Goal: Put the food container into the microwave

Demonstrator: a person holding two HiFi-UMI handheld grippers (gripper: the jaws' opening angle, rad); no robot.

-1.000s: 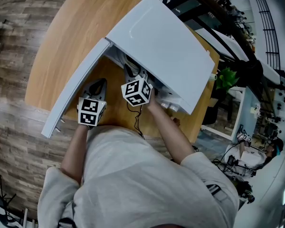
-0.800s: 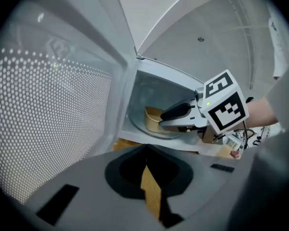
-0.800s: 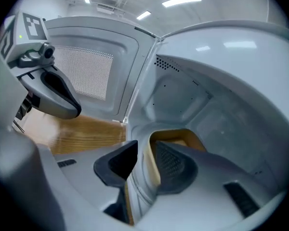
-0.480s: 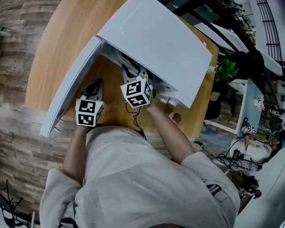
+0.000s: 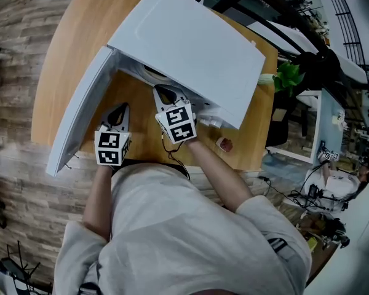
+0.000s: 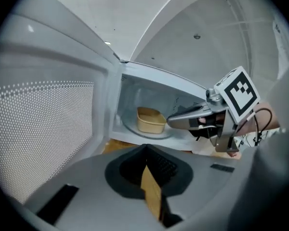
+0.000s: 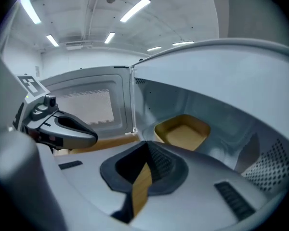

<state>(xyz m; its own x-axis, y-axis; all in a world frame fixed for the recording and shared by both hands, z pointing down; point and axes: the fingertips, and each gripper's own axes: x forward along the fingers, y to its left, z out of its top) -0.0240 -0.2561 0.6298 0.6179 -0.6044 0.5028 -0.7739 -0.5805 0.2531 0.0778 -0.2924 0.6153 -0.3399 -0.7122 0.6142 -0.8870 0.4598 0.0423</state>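
Observation:
A tan food container (image 6: 151, 120) sits on the glass turntable inside the white microwave (image 5: 184, 48), and it shows again in the right gripper view (image 7: 183, 133). The door (image 5: 80, 115) stands wide open to the left. My right gripper (image 5: 162, 91) hovers just outside the opening, apart from the container; its jaws have just been closing and are shut with nothing between them (image 7: 145, 146). Beside the door, my left gripper (image 5: 121, 108) is also shut and empty (image 6: 147, 148), pointing at the opening.
The microwave stands on a round wooden table (image 5: 80, 29). A small reddish object (image 5: 224, 144) lies on the table to the right of the oven. A green plant (image 5: 289, 78) and shelving lie beyond the table's right edge.
My right gripper has drawn back a little from the microwave opening and rolled. The left gripper has stayed where it was.

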